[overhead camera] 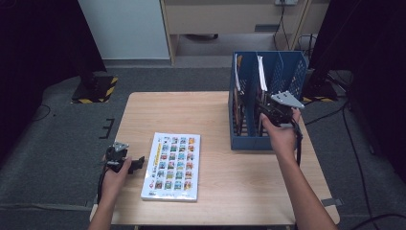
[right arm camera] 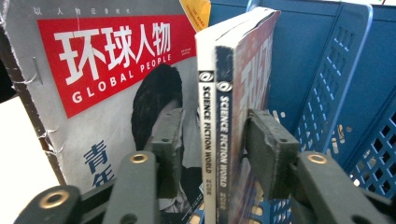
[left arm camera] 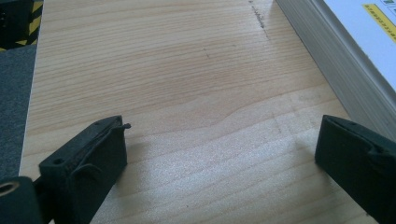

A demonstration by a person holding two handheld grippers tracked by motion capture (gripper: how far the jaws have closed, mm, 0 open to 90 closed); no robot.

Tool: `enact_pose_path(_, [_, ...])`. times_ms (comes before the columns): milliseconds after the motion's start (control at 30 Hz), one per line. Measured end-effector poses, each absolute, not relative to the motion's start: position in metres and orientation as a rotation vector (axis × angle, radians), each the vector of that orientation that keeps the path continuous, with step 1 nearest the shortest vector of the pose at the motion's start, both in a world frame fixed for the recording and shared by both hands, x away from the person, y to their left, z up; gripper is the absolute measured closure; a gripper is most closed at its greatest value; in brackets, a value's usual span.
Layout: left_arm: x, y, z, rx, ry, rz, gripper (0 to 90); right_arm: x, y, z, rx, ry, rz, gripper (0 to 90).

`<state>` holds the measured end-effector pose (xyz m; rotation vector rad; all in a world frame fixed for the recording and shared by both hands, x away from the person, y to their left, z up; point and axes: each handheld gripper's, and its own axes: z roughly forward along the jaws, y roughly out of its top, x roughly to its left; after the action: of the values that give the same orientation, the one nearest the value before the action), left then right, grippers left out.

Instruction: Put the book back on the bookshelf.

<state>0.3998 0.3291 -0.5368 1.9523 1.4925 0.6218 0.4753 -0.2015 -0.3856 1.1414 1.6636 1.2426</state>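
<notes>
My right gripper [overhead camera: 262,104] reaches into the middle slot of a blue file rack [overhead camera: 268,140] at the table's right. In the right gripper view its jaws [right arm camera: 210,149] straddle two upright "Science Fiction World" magazines [right arm camera: 222,116]. The right pad lies against them, while a narrow gap shows at the left pad, so it is open. A "Global People" magazine [right arm camera: 102,70] leans just behind. My left gripper [overhead camera: 138,163] rests low at the table's left, open [left arm camera: 219,144] with nothing between its fingers. It sits beside a thick book with a grid-picture cover [overhead camera: 172,165].
The blue rack's perforated walls [right arm camera: 327,70] close in on the right of the magazines. The wooden table [overhead camera: 215,110] has bare room between the book and the rack. The book's page edge [left arm camera: 336,70] runs along the right of my left gripper. Dark floor surrounds the table.
</notes>
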Motion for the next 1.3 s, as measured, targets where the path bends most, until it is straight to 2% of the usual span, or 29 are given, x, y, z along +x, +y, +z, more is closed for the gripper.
enact_pose_path(167, [0.3998, 0.3292, -0.5368, 1.953, 1.492, 0.622, 1.2, 0.4757, -0.1992, -0.3823, 1.121, 1.664, 1.222, 65.8])
enact_pose_path(333, [0.3999, 0.3292, -0.5368, 1.953, 1.492, 0.622, 1.2, 0.4762, -0.1966, -0.3822, 1.104, 1.672, 1.212, 66.4])
enact_pose_path(967, [0.3998, 0.3291, -0.5368, 1.953, 1.492, 0.622, 1.2, 0.4763, -0.2011, -0.3816, 1.137, 1.664, 1.252, 51.9])
enact_pose_path(1300, [0.3998, 0.3292, -0.5368, 1.953, 1.492, 0.622, 1.2, 0.476, -0.2033, -0.3809, 1.149, 1.657, 1.252, 47.1])
